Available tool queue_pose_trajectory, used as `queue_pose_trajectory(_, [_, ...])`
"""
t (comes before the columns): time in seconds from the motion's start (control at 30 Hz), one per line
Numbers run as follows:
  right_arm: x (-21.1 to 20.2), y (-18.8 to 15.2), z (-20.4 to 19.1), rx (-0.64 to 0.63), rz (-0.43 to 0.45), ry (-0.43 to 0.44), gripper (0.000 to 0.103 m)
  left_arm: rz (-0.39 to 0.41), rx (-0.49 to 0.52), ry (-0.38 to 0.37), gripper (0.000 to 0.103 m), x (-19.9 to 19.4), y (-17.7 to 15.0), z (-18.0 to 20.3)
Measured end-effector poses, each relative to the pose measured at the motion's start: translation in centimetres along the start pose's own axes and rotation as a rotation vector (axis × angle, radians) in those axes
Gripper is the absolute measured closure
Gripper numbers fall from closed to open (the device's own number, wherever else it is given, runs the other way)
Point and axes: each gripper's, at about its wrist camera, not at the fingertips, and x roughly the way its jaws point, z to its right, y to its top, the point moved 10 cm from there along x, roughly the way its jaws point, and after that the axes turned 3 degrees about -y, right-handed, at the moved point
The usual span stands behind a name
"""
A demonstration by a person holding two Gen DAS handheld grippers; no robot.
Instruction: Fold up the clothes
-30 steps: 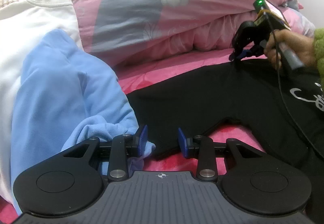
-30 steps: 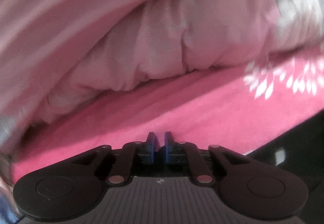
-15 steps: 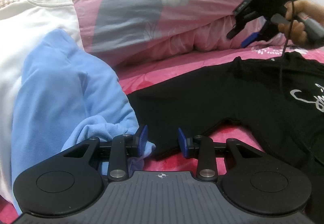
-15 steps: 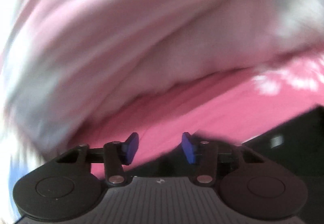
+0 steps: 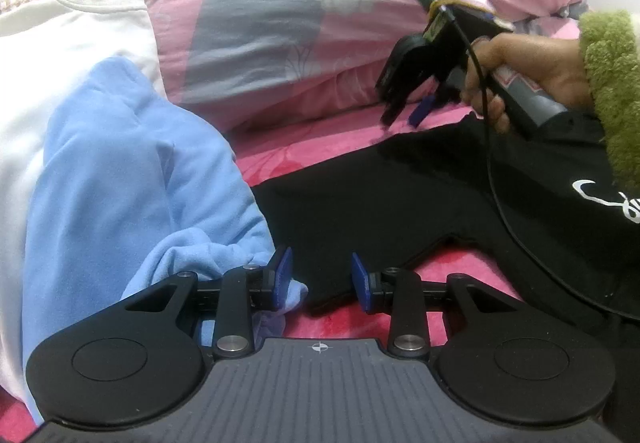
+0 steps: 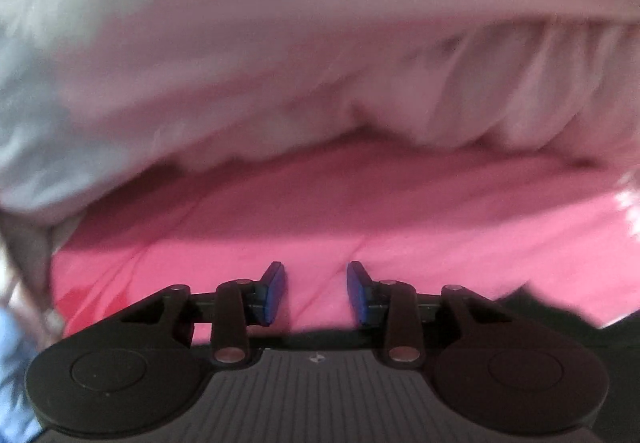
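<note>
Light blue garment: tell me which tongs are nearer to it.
Left. The left tongs sit right at the light blue garment, one finger against its crumpled edge. The right tongs, closing on nothing, hover across the black shirt, near the pink duvet.

Right gripper (image 5: 402, 115) place: you lifted it off the black garment's (image 5: 400, 203) far edge, swung it up toward the pink quilt (image 5: 320, 23), then brought it back down just above that edge.
Right gripper jaws: you let them spread from nearly together; they were closing again, with nothing between them.
Black garment: you released its far edge, which lay flat on the pink sheet (image 5: 312, 151) below the quilt.
</note>
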Motion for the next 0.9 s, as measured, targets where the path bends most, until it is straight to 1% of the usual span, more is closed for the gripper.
queue_pose_trajectory(0.13, [-6.1, 1.3, 1.8, 0.050, 0.123, 0.018, 0.066, -0.001, 0.000, -0.003, 0.070, 0.0, 0.0, 0.0])
queue_pose_trajectory(0.23, [-14.2, 1.0, 3.0, 0.053, 0.194, 0.078, 0.066, -0.001, 0.003, -0.005, 0.069, 0.0, 0.0, 0.1])
queue_pose_trajectory(0.33, [-25.0, -0.8, 4.3, 0.035, 0.272, 0.140, 0.065, -0.002, 0.011, -0.005, 0.069, 0.0, 0.0, 0.2])
queue_pose_trajectory(0.4, [-33.6, -3.0, 5.8, 0.025, 0.345, 0.156, 0.065, 0.003, 0.018, -0.002, 0.069, -0.2, 0.1, 0.3])
queue_pose_trajectory(0.43, [-36.9, -4.1, 6.6, 0.020, 0.377, 0.158, 0.064, 0.011, 0.020, 0.000, 0.069, -0.4, 0.3, 0.3])
queue_pose_trajectory(0.5, [-44.8, -7.3, 8.0, 0.002, 0.449, 0.154, 0.063, 0.025, -0.005, -0.017, 0.069, -1.3, 0.6, 0.4])
queue_pose_trajectory(0.53, [-47.6, -9.1, 8.8, -0.002, 0.465, 0.142, 0.060, 0.033, -0.020, -0.028, 0.068, -1.8, 0.7, 0.5])
queue_pose_trajectory(0.57, [-50.4, -11.0, 9.5, -0.005, 0.480, 0.130, 0.059, 0.040, -0.036, -0.038, 0.065, -2.3, 0.9, 0.5])
queue_pose_trajectory(0.6, [-52.7, -13.3, 10.4, -0.011, 0.481, 0.113, 0.059, 0.047, -0.052, -0.049, 0.064, -2.8, 1.0, 0.6])
queue_pose_trajectory(0.67, [-55.0, -17.2, 11.7, -0.001, 0.452, 0.062, 0.059, 0.018, -0.094, -0.110, 0.064, -4.2, 1.0, 1.3])
queue_pose_trajectory(0.7, [-55.4, -19.5, 12.2, 0.008, 0.425, 0.038, 0.059, -0.001, -0.117, -0.146, 0.064, -5.1, 1.0, 1.7])
queue_pose_trajectory(0.73, [-55.0, -21.7, 12.6, 0.030, 0.400, 0.040, 0.059, -0.024, -0.133, -0.195, 0.064, -6.3, 0.8, 2.4])
queue_pose_trajectory(0.8, [-54.0, -25.9, 13.3, 0.076, 0.349, 0.049, 0.059, -0.078, -0.157, -0.307, 0.063, -9.1, 0.0, 3.9])
queue_pose_trajectory(0.83, [-52.7, -27.6, 13.3, 0.109, 0.332, 0.069, 0.059, -0.111, -0.170, -0.362, 0.060, -10.4, -0.6, 4.6])
queue_pose_trajectory(0.9, [-50.1, -31.7, 14.4, 0.232, 0.276, 0.147, 0.059, -0.188, -0.196, -0.459, 0.058, -13.2, -2.5, 6.1])
